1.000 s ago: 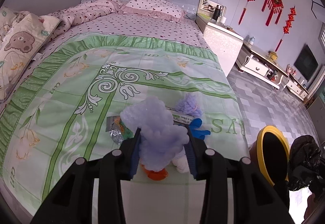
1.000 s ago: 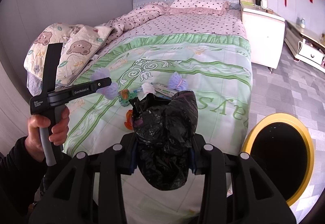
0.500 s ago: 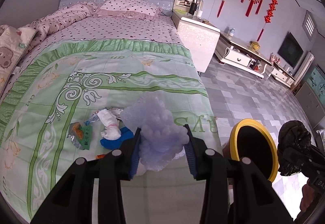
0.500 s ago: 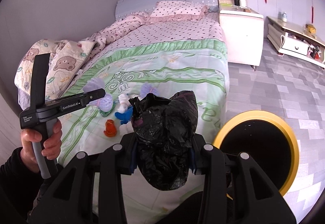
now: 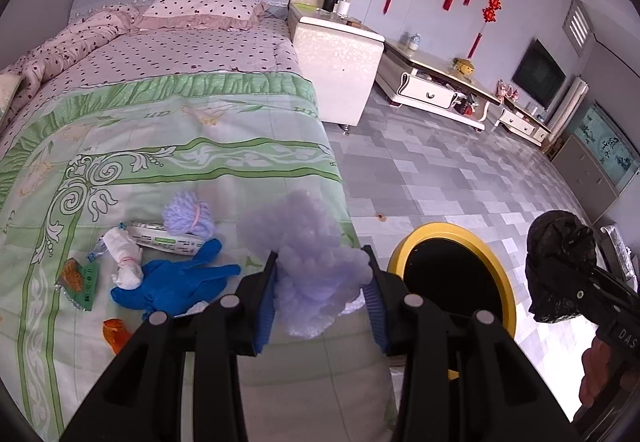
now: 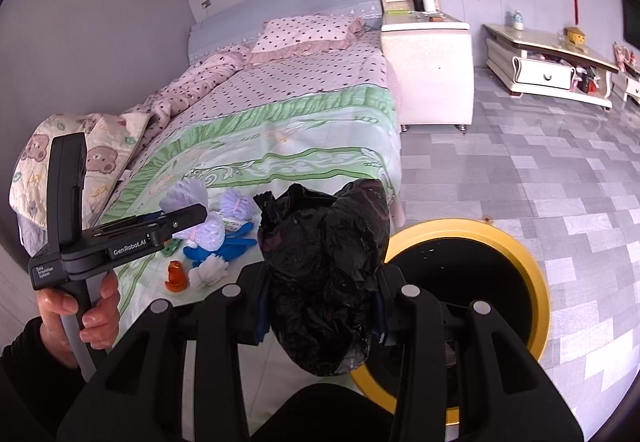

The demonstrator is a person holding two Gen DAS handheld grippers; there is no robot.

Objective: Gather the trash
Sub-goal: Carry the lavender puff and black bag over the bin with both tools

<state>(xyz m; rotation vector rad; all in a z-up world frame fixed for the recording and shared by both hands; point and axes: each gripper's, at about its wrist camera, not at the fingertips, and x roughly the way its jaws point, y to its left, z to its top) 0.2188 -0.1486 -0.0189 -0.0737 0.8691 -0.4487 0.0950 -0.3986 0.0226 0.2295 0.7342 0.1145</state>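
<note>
My left gripper (image 5: 322, 298) is shut on a pale purple wad of bubble wrap (image 5: 308, 254), held over the bed's foot corner. My right gripper (image 6: 322, 306) is shut on a crumpled black plastic bag (image 6: 326, 266) beside the bin's left rim. The yellow-rimmed bin (image 5: 456, 278) (image 6: 472, 282) stands on the floor by the bed, dark inside. In the left wrist view the black bag (image 5: 560, 262) hangs to the right of the bin. In the right wrist view a hand holds the left gripper (image 6: 184, 217) above the litter on the bed.
On the green bedspread (image 5: 160, 169) lie a blue glove (image 5: 176, 282), a purple yarn bundle (image 5: 188, 217), a white wad (image 5: 124, 254), a long wrapper (image 5: 164, 238), a green packet (image 5: 80, 278) and an orange scrap (image 5: 114, 334). A white nightstand (image 5: 336, 65) and grey tiled floor (image 5: 440, 169) lie beyond.
Both grippers have swung to the right with their loads, from over the bed toward the bin. The bin now sits larger and nearer the middle of both views.
</note>
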